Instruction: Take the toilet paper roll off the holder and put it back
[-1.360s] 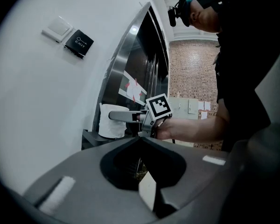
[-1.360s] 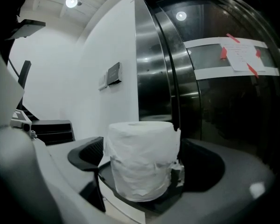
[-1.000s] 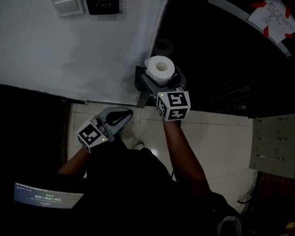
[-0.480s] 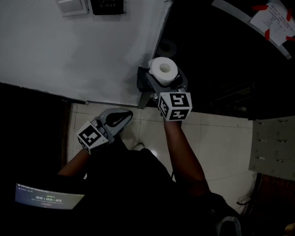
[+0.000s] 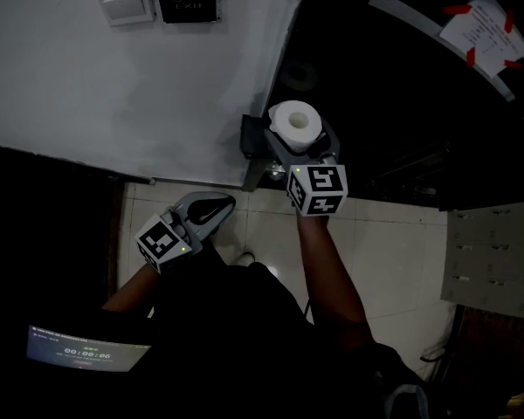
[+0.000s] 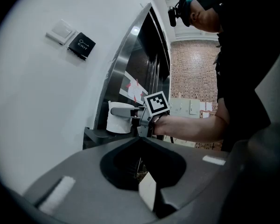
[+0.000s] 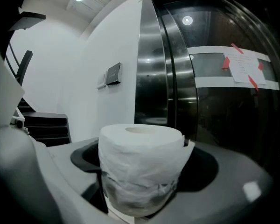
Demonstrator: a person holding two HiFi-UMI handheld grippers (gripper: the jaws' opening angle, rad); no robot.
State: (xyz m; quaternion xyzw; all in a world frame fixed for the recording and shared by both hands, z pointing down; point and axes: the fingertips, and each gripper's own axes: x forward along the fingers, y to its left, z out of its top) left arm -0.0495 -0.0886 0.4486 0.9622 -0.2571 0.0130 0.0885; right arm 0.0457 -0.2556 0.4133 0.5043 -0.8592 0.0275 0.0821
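At the wall corner beside the dark glass door: roll gripped and coming away.
My right claw has just been closing and now clamps the toilet paper roll, which has shifted slightly right with it, away from the holder; I judge removal is under way. My left claw hangs together, empty, near the floor tiles. The steel door frame crowds the roll's path.
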